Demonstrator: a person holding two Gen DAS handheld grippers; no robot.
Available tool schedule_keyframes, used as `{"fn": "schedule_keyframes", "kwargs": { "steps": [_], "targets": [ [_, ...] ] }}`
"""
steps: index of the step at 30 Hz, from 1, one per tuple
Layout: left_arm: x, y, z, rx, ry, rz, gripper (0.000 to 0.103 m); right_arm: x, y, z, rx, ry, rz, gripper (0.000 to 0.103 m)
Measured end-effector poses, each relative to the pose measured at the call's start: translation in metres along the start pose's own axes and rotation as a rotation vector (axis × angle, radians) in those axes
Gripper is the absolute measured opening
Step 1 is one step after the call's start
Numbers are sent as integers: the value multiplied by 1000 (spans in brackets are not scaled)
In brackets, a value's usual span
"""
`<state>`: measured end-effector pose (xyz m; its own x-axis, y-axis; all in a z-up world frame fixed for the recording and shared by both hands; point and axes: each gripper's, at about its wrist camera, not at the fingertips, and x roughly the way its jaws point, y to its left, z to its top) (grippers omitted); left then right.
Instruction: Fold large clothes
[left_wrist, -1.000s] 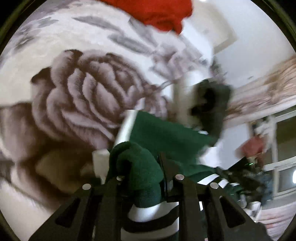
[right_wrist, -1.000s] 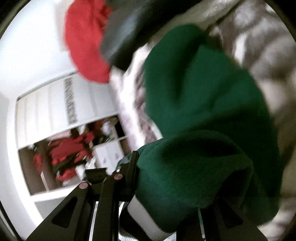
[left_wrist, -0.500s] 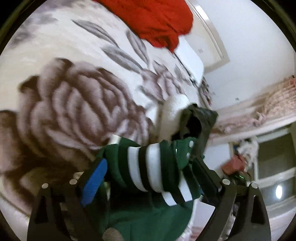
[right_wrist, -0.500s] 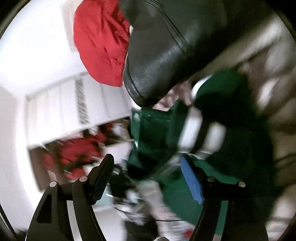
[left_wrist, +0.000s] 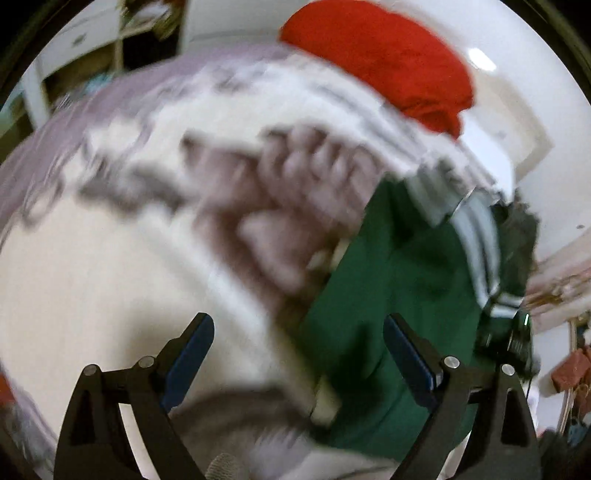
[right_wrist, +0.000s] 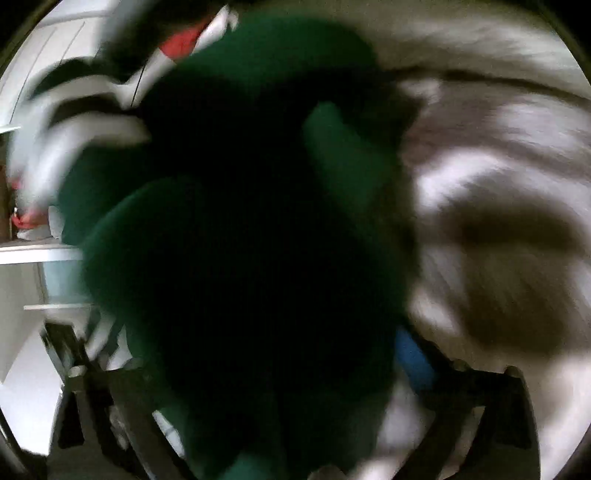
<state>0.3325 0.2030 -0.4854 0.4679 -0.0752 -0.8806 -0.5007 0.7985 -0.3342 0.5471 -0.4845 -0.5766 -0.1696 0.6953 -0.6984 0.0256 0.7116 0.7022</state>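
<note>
Left gripper (left_wrist: 297, 354): now spread and empty; it has released the dark green knitted sweater with white stripes (left_wrist: 399, 295), which lies ahead-right on the rose-patterned bed blanket (left_wrist: 110, 277).
Right gripper (right_wrist: 258, 387): blurred, cannot tell its state.
Meaning: fold probably laid down.

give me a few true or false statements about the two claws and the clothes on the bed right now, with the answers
1. The left claw is open, with nothing between its fingers. True.
2. The green garment lies on a plain blue sheet. False: it lies on a floral blanket in grey and white.
3. A red garment lies at the far side of the blanket. True.
4. The right wrist view gives a sharp look at the right claw. False: dark green fabric and blur cover it, so its state cannot be told.
</note>
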Motion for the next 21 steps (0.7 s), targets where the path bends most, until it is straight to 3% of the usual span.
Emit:
{"fn": "schedule_keyframes", "kwargs": {
  "steps": [2,6,7,10,12,14,17,21],
  "targets": [
    [8,5,-25,-28,20,52,94,13,-5,13,-7,40,37,103],
    [10,10,-53,-95,3,98,94,12,-2,17,-18,18,67,99],
    [9,12,-55,-109,-5,109,94,8,-2,14,-10,9,89,82],
    [-2,19,-61,-140,-28,139,94,-7,-3,-4,78,-45,140,50],
    [-14,24,-67,-141,-23,159,94,-19,-11,-22,202,-87,216,42],
    [-26,28,-74,-129,-17,175,94,-34,-17,-50,321,-147,323,39],
    [-48,37,-86,-98,4,214,94,-57,-23,-120,510,-230,489,37],
    [-77,49,-101,-60,33,244,94,-77,-25,-230,704,-313,538,37]
  ]
}}
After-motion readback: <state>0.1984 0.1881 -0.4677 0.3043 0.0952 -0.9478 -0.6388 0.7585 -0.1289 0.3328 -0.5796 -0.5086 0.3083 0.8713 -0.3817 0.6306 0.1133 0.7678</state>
